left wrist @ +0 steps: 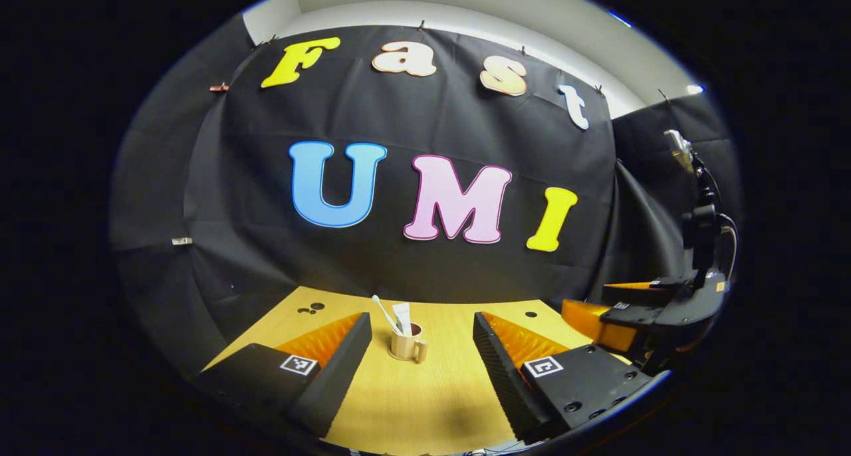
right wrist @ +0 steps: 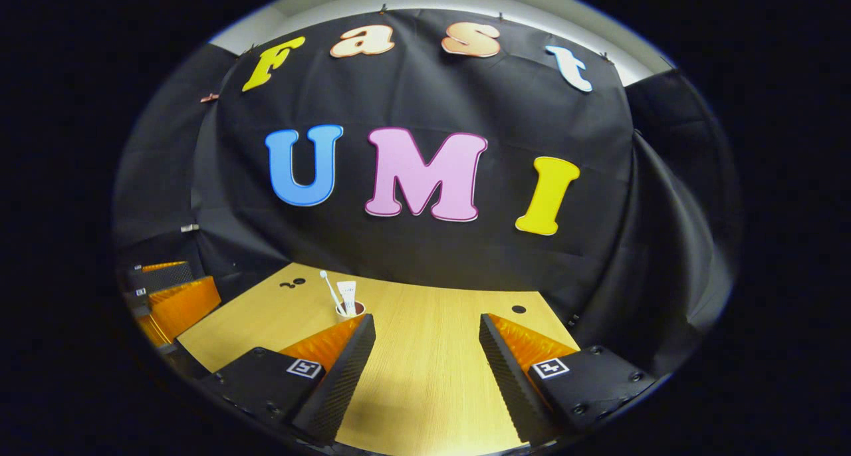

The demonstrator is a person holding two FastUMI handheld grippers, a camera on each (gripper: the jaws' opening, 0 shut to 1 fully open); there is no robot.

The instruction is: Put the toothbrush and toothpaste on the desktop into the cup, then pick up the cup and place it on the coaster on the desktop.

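A tan cup (left wrist: 405, 344) with a handle stands upright on the wooden desktop (left wrist: 425, 396). A white toothbrush (left wrist: 384, 312) and a white toothpaste tube (left wrist: 402, 317) stick up out of it. I cannot tell whether a coaster lies under it. My left gripper (left wrist: 421, 318) is open, with the cup a little ahead between its fingers and untouched. My right gripper (right wrist: 426, 318) is open and holds nothing. In the right gripper view the cup (right wrist: 351, 308) sits to the left, partly hidden behind the left finger, with the toothbrush (right wrist: 329, 288) and tube (right wrist: 347, 290) above it.
The right gripper (left wrist: 631, 313) shows at the right edge of the left gripper view, and the left gripper (right wrist: 174, 296) at the left edge of the right gripper view. Small dark holes (left wrist: 311, 308) (right wrist: 518, 308) mark the desktop. The black cloth wall closes off the back.
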